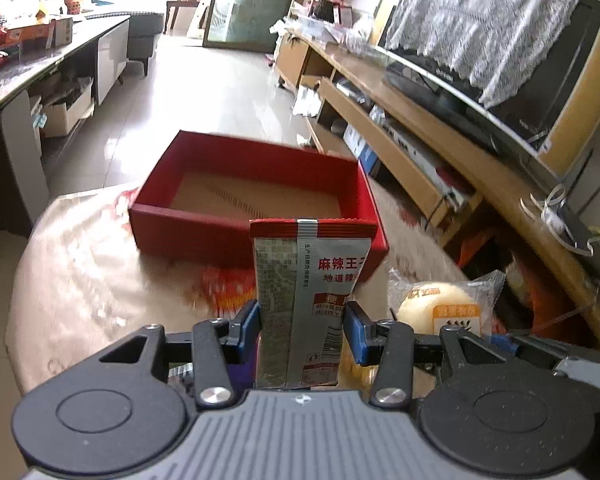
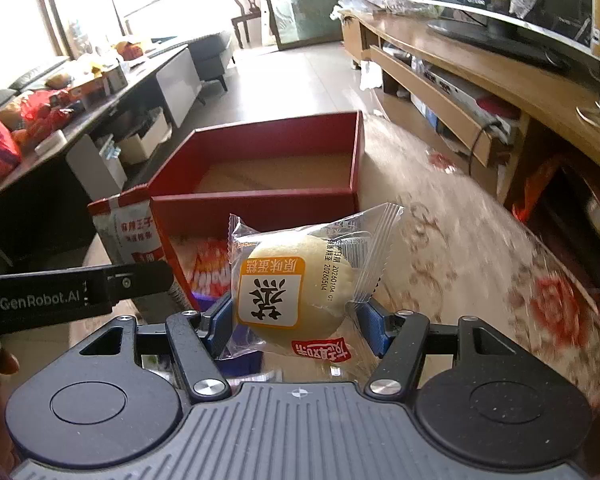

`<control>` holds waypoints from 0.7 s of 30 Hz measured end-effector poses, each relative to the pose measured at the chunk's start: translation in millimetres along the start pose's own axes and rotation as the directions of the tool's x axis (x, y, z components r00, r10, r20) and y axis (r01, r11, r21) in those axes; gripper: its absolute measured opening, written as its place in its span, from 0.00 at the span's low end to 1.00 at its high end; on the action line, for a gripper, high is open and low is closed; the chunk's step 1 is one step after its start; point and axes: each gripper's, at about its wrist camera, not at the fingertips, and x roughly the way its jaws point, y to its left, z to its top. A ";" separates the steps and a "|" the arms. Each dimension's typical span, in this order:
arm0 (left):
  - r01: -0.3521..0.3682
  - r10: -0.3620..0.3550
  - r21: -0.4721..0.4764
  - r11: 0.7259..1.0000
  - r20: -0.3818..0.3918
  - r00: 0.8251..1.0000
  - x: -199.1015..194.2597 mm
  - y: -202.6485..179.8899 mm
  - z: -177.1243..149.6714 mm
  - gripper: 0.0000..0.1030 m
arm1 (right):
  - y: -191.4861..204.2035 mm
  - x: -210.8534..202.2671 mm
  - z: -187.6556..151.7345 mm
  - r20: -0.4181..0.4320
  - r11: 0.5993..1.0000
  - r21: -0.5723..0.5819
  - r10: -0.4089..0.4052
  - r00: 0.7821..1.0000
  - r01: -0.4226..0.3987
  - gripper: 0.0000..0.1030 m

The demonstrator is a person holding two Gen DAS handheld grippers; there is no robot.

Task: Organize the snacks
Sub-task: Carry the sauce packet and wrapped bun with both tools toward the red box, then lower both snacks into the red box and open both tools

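Observation:
A red cardboard box (image 1: pixel 204 222) with an empty brown floor stands on the round table, open at the top; it also shows in the right wrist view (image 2: pixel 260 206). My left gripper (image 1: pixel 302 326) is shut on a grey and red spicy snack packet (image 1: pixel 308 280), held upright just in front of the box. My right gripper (image 2: pixel 294 314) is shut on a wrapped yellow cake (image 2: pixel 300 284), held above the table to the right of the left gripper. The cake shows at the right in the left wrist view (image 1: pixel 440 300), and the packet at the left in the right wrist view (image 2: pixel 130 232).
The round table has a beige floral cloth (image 2: pixel 460 248). A wooden TV stand (image 1: pixel 440 120) with a television runs along the right. A dark counter (image 1: pixel 40 68) with snack bags stands at the left. Tiled floor (image 1: pixel 220 88) lies beyond the box.

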 end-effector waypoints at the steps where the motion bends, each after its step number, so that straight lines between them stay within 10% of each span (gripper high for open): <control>1: 0.000 0.000 -0.002 1.000 0.008 1.000 1.8 0.2 5.3 0.44 | 1.2 1.6 4.6 0.005 1.000 -0.004 0.001 1.000 -0.001 0.68; 21: -0.056 0.059 -0.052 0.997 0.058 0.997 77.0 21.4 96.2 0.44 | 3.0 73.2 88.1 0.026 1.000 -0.021 0.013 1.000 -0.013 0.68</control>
